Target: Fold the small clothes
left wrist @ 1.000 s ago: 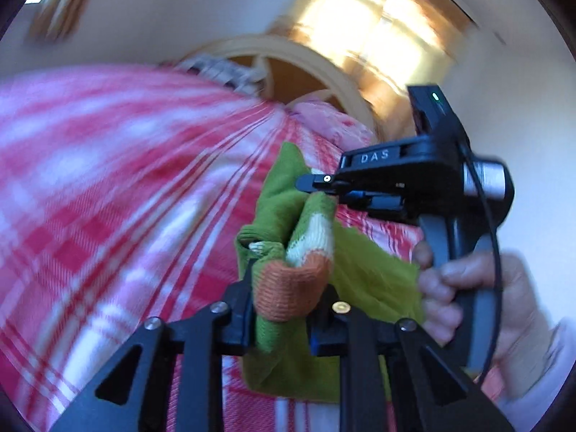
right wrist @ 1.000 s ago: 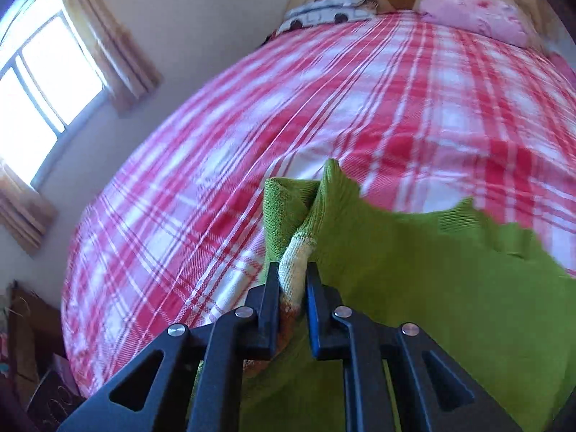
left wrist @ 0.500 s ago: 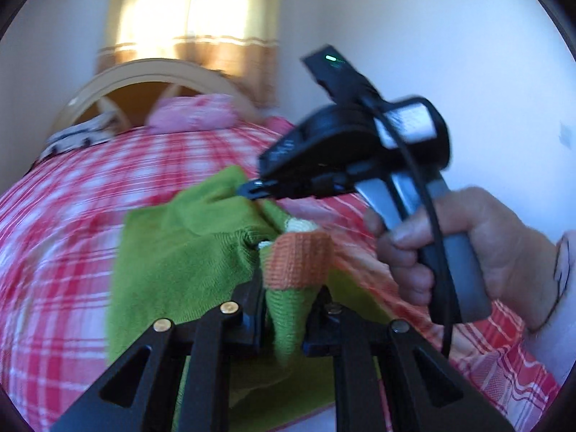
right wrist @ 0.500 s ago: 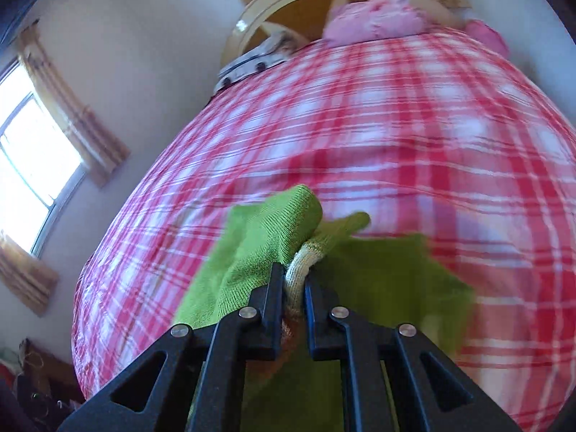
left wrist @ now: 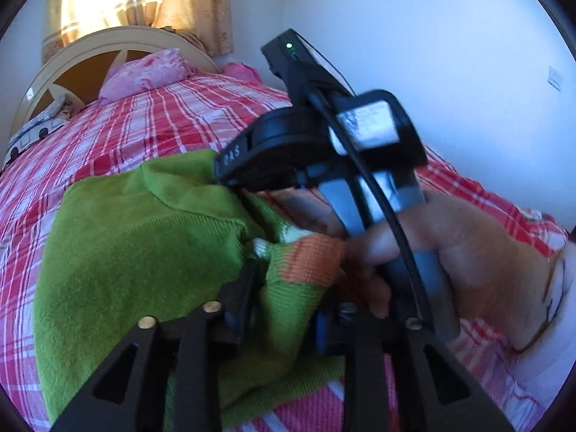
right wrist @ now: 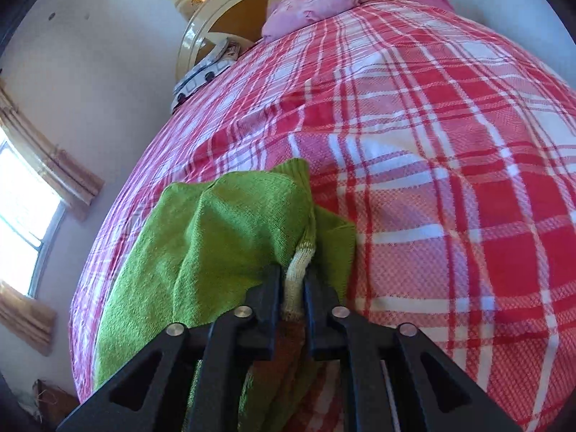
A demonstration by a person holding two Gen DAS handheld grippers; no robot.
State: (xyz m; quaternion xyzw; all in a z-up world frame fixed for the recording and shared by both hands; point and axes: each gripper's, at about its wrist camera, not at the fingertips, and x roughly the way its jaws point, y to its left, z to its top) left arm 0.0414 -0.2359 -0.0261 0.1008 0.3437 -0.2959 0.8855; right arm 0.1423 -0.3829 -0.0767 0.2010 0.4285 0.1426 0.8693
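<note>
The green knitted garment (left wrist: 144, 252) lies spread over the near part of the bed, on the red and white checked bedspread (right wrist: 450, 144), with one fold of it humped up towards the headboard (left wrist: 90, 46). Its cuff end, banded in cream and orange (left wrist: 309, 259), is bunched between the two grippers.

In the left wrist view the left gripper (left wrist: 280, 309) has the green and orange cuff lying between its jaws, which have just been opening; the gap looks wider than the cloth, and I cannot see the pads pressing on it.

The right gripper (right wrist: 293, 288) has also just been opening its jaws, yet they stand narrow, and the cream ribbed band (right wrist: 297, 273) fills the gap between them, squeezed from both sides.

From the left wrist view the right gripper's black body sits just above the garment, held by the person's right hand (left wrist: 460, 252), with a white sleeve at the wrist.

Two pink pillows (right wrist: 313, 3) and a grey patterned cloth (right wrist: 205, 72) lie at the head of the bed, well apart from the garment. Curtains (left wrist: 144, 0) hang behind the headboard.
</note>
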